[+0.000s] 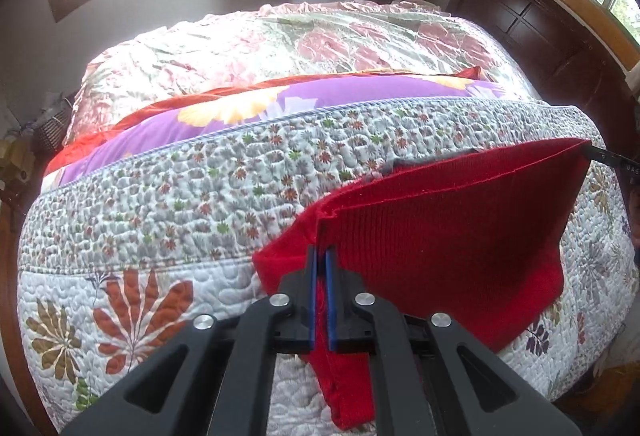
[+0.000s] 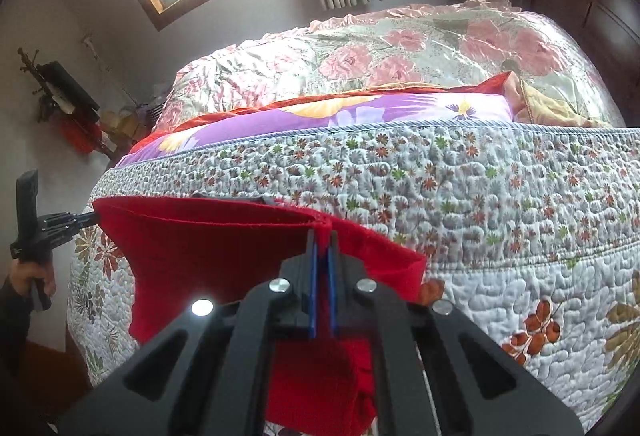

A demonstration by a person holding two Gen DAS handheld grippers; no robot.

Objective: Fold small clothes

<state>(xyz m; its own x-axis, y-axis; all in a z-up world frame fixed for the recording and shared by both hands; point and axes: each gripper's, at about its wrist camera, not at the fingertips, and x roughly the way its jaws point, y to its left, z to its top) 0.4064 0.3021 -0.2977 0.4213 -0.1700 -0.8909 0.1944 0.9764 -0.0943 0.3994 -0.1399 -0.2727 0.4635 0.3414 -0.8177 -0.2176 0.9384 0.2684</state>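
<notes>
Red knit garment (image 1: pixel 432 236) was held up off the bed (image 1: pixel 168 196), stretched between both claws, so prob. early-to-mid in the task imo. Left claw (image 1: pixel 322 256) was clamped narrow on one top corner of the fabric, w/ red cloth pinched between the blue pads (image 1: pixel 329 300) and a bit more hanging down under the claw. Right claw (image 2: pixel 322 240) was clamped narrow the same way on the opposite top corner. The top hem was pulled fairly taut between the two, and the rest was draped down over the near part of the floral quilt (image 2: pixel 500 204).

Done so far, judged from this: garment picked up and spread out by its top edge. A doubled layer could be seen along the hem, but whether that was a fold already made or just front/back of the garment couldn't be told. Exact type of clothing couldn't be told either.

Left to do, as a guess: it'd need to be laid flat on the quilt, folded over, then released. No finished folded pile was seen anywhere on the bed, only bedding further back (purple blanket (image 1: pixel 360 92) etc).
</notes>
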